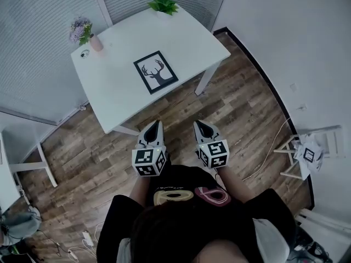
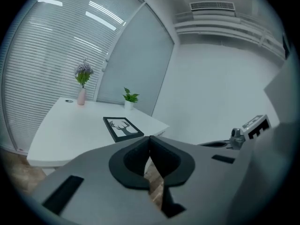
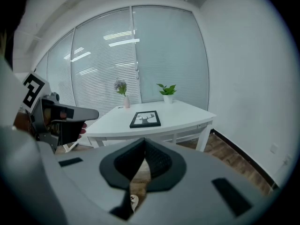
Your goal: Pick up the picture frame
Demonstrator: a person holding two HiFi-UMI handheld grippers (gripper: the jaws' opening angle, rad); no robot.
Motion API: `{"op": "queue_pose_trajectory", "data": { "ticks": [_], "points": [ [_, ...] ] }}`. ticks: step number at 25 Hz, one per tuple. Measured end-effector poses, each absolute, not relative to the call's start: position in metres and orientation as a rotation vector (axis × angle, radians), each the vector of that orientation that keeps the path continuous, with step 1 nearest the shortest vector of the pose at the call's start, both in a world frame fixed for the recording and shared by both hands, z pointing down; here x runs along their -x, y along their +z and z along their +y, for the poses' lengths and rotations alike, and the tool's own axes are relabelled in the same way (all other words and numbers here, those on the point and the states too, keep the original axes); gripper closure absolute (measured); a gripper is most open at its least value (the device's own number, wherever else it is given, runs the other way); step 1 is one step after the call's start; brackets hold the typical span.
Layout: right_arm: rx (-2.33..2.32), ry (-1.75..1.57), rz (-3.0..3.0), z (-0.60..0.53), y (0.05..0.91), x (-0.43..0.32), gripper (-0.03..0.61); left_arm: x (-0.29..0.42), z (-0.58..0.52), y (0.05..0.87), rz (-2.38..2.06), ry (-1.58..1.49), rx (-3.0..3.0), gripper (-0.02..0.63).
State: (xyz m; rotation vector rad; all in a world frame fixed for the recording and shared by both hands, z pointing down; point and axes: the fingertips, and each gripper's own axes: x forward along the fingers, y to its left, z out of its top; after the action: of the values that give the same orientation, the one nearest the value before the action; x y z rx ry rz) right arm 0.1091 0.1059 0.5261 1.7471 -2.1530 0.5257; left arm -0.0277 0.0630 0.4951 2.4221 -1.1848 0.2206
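The picture frame, black-edged with a deer-head silhouette, lies flat near the middle of the white table. It also shows in the left gripper view as the frame and in the right gripper view as the frame. My left gripper and right gripper hover side by side over the wooden floor, short of the table's near edge. Both point toward the table, both are shut, and nothing is between their jaws. The left gripper and the right gripper each show closed dark pads.
A pink vase of purple flowers stands at the table's far left corner, a small green plant at the far edge. A small round thing lies near the vase. A white folding stand sits at right. Cables trail on the floor.
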Motion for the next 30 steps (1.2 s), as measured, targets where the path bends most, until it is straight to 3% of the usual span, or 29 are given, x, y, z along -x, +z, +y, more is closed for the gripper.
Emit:
{"op": "queue_pose_trajectory", "data": {
  "ticks": [13,30],
  "points": [
    [-1.766,0.524,-2.154,-0.016,0.524,-0.077,0.568,0.069,-0.057,0.51,-1.262,0.267,-2.322,0.597],
    [-1.68,0.537,-2.121,-0.084,0.538,-0.076,0.568,0.076,-0.126,0.544,-1.268,0.381,-2.118,0.595]
  ]
}}
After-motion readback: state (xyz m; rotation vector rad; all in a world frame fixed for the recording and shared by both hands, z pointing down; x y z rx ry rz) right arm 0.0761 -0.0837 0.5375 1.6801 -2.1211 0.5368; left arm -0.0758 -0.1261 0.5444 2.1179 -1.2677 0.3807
